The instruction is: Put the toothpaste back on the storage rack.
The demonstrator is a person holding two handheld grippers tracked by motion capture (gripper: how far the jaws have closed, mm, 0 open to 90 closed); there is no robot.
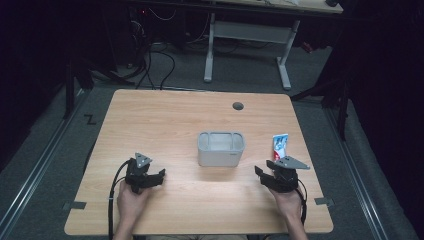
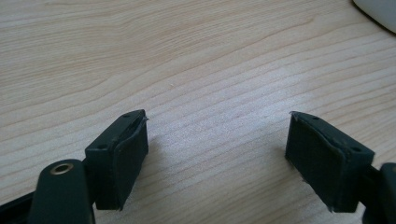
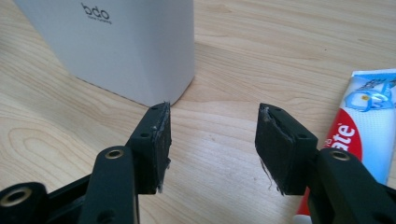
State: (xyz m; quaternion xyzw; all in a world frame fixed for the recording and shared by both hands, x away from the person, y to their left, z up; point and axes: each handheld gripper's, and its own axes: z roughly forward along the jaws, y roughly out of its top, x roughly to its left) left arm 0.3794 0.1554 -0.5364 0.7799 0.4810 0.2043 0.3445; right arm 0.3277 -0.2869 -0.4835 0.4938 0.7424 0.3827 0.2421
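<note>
At about 8 o'clock on the wooden tabletop [image 1: 150,120] you held the left tongs [image 1: 159,176] low over the wood. In the left gripper view the jaws stood wide apart, with nothing but bare wood between them, and a pale corner of the container showed at 1 o'clock.

In the middle of the tabletop stood the grey container [image 1: 221,148], upright, with its open top facing up. In the right gripper view its white wall [image 3: 126,46] carried the small letters "bdo".

At about 4 o'clock you held the right tongs [image 1: 263,175], also with the jaws apart and holding nothing. The toothpaste tube [image 1: 280,145] lay flat on the wood at 3 o'clock, just beyond your right hand [image 1: 290,197] and well apart from the container. In the right gripper view the tube [image 3: 369,126] lay just beside the right jaw.
</note>
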